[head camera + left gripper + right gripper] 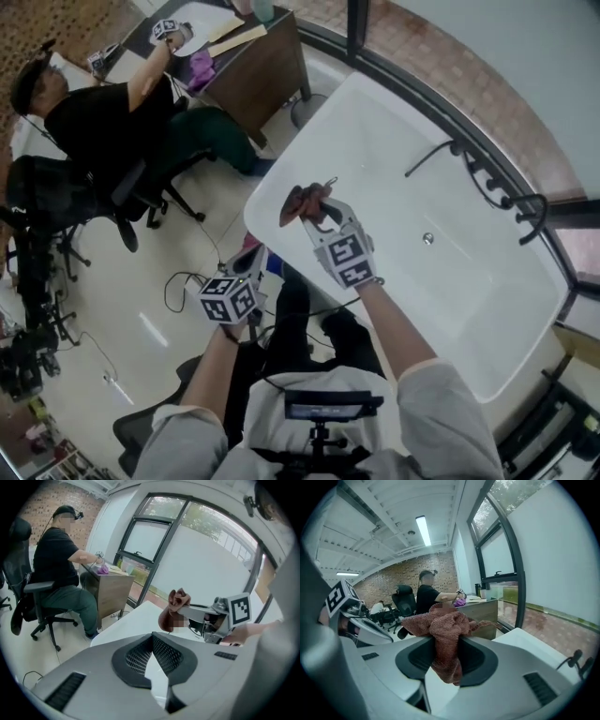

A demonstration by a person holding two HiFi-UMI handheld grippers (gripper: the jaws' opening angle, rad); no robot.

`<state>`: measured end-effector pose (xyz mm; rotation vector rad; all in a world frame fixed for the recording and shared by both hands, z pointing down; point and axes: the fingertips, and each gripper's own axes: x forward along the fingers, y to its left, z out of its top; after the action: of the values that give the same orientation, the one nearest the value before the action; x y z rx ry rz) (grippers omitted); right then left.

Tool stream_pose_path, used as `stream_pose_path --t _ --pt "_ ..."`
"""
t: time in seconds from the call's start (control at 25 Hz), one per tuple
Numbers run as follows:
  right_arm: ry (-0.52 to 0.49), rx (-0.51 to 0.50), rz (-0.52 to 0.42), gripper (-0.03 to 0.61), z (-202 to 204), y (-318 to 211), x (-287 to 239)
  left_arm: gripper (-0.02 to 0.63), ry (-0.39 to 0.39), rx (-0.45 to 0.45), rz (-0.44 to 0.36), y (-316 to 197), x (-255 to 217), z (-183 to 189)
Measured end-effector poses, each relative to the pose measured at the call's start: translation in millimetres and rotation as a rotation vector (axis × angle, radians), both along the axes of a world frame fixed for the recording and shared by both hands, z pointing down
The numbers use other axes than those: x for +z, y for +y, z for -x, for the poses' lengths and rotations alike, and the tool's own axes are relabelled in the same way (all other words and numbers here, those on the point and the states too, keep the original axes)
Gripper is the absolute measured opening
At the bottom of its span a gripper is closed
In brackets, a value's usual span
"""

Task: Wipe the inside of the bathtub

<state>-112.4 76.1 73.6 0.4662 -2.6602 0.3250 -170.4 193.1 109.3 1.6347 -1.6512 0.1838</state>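
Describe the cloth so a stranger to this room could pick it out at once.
Find the big white bathtub. Over its end away from the taps, the right gripper is shut on a bunched reddish-brown cloth. It is the only soft, crumpled thing over the tub.

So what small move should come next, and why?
Probably lower the right tongs into the white bathtub: they clamp the reddish-brown cloth, but it seems held in the air over the tub's end, not touching the surface.
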Motion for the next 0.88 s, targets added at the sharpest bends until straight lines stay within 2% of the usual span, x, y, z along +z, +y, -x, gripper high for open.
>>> stream_pose_path --t 0.2,0.36,0.56,0.88 --pt "-0.026 0.103 0.065 0.140 -79.0 11.2 -39.7 0.008 -0.069 0.057 -0.056 -8.1 -41.6 -28.0" --pt "-0.032 0.209 0.073 0.140 -143.0 13.3 -62.8 0.008 -0.103 0.116 -0.109 -20.7 -75.3 -54.1" --pt "-0.027 0.379 0.086 0.140 -207.0 21.4 -74.3 0.008 -0.117 0.233 -0.145 -30.8 -100.0 -79.3" --pt "-0.029 0.683 0.084 0.140 -285.0 47.7 -83.7 0.008 -0.105 0.410 -0.211 -37.7 -113.5 -106.2"
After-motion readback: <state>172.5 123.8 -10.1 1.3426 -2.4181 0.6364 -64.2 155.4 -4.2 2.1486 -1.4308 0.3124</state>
